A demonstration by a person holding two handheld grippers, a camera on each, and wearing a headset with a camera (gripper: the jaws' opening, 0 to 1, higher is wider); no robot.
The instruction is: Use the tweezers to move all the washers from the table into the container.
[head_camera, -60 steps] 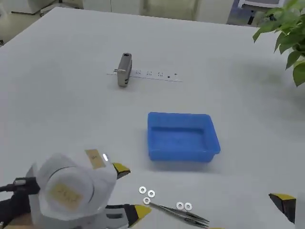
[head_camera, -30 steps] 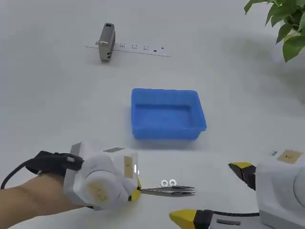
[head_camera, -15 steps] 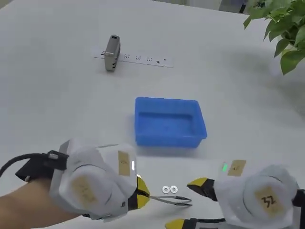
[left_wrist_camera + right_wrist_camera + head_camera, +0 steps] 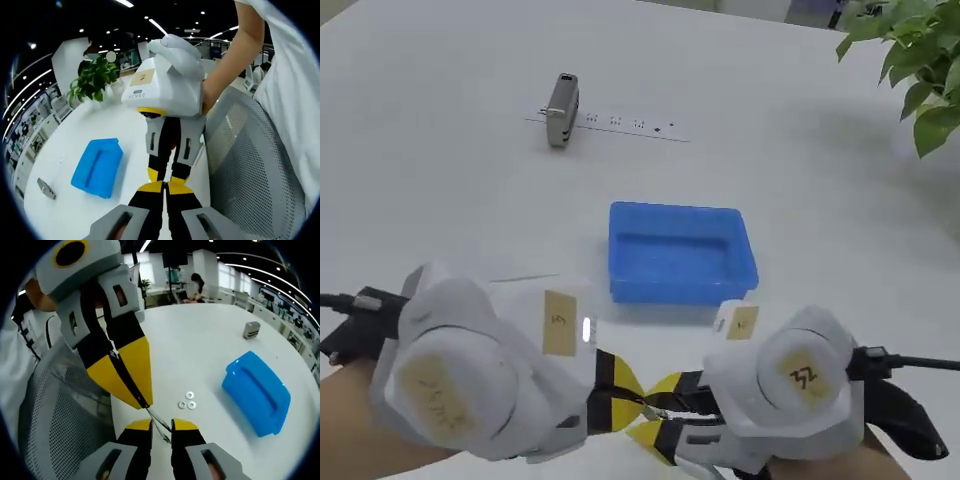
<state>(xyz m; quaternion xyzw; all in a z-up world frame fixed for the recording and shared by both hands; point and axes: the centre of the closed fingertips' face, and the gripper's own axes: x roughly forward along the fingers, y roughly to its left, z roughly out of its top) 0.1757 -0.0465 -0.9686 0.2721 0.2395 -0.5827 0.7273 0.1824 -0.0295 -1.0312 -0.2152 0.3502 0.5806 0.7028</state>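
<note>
My left gripper (image 4: 635,398) is shut on the thin metal tweezers (image 4: 159,426), and its yellow jaws come in from the upper left in the right gripper view. My right gripper (image 4: 161,426) faces it tip to tip, jaws apart on either side of the tweezers' free end. In the left gripper view my own jaws (image 4: 164,187) are pressed together below the right gripper (image 4: 165,175). Three small washers (image 4: 187,400) lie on the white table just beyond the tips. The blue container (image 4: 680,250) stands behind both grippers, with nothing visible inside.
A white power strip (image 4: 630,124) with a grey adapter (image 4: 561,97) lies at the far side of the table (image 4: 440,200). Green plant leaves (image 4: 915,60) hang at the far right. A mesh chair back (image 4: 250,165) stands close behind the table's near edge.
My right gripper has moved left until its tips meet the left gripper's. The left gripper has risen slightly with the tweezers. The two grippers now hide the washers in the head view.
</note>
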